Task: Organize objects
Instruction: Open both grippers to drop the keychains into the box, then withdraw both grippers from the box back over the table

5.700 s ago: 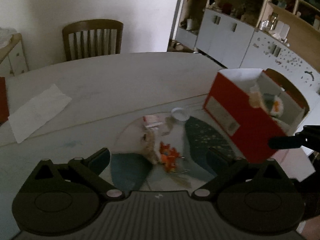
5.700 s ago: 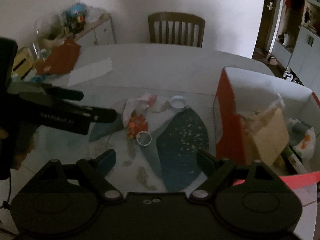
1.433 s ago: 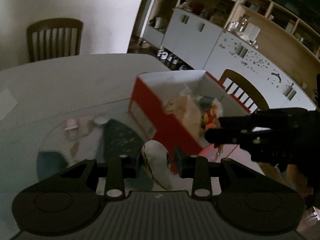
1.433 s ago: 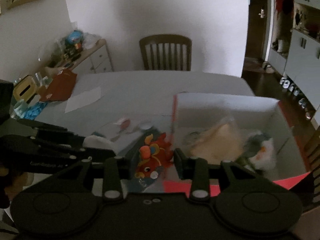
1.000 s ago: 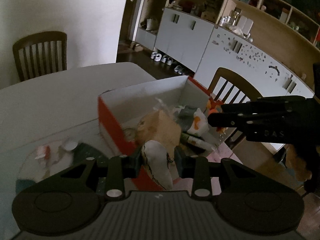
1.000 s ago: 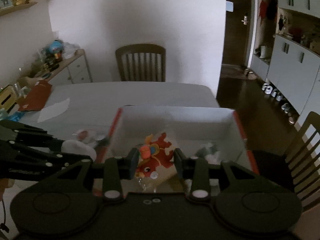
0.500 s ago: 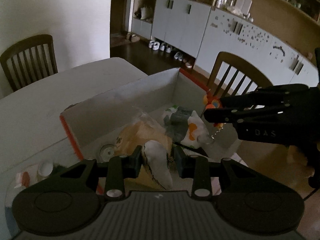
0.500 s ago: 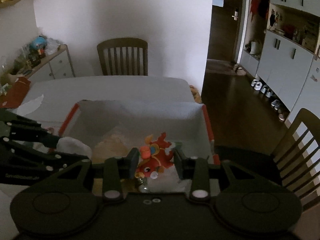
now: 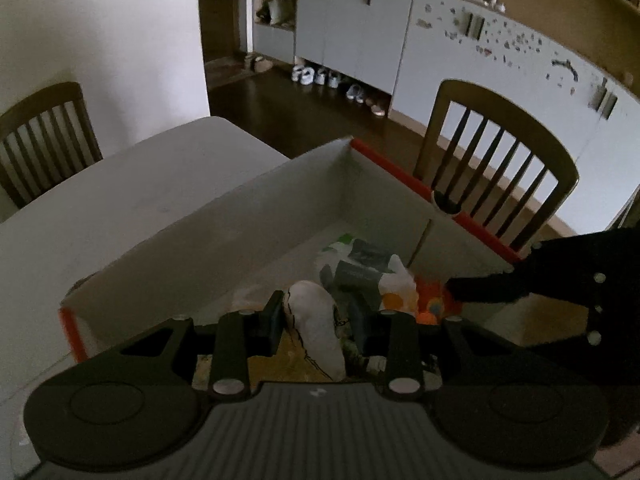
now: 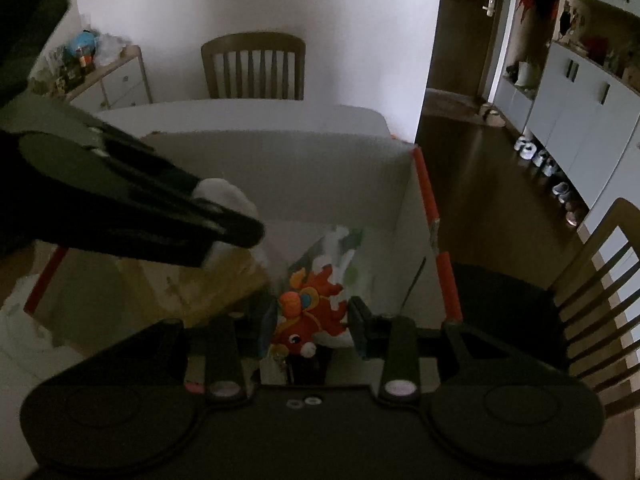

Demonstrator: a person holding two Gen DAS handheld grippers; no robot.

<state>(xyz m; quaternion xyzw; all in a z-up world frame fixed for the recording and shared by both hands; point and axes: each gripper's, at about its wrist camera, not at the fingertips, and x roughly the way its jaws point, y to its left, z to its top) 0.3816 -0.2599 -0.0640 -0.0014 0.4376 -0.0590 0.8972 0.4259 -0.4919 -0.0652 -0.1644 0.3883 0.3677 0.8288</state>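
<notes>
In the lower centre of the left wrist view, the white pouch [image 9: 314,326] with its dark line drawing is sitting clamped between the pads of my left gripper [image 9: 316,322], hanging over the open interior of the red-edged cardboard box [image 9: 256,216]. In the lower centre of the right wrist view, the red fish toy [image 10: 310,314] is being pinched in the same way by my right gripper [image 10: 312,330], also above the box floor. Beneath both loads, things already stored are lying in the box: a yellowish bag [image 10: 208,288] toward the lower left of the right view and a white-and-grey soft toy [image 9: 366,270] at centre right of the left view. The box is standing on the pale table [image 9: 120,200]; a wooden chair [image 9: 496,160] is showing beyond its red rim at the right of the left view.

Step in hand, as I judge it: I am carrying out the drop-off, both items being poised over the box but not yet released. The next move calls for lowering a little and parting each pair of jaws so the pouch and the fish fall clear of each other and of the rim.

Against the earliest frames, both grippers were standing apart and empty over the table mat where these items lay, and the box was sitting off to the right; now the box is filling both views and the mat is out of sight.
</notes>
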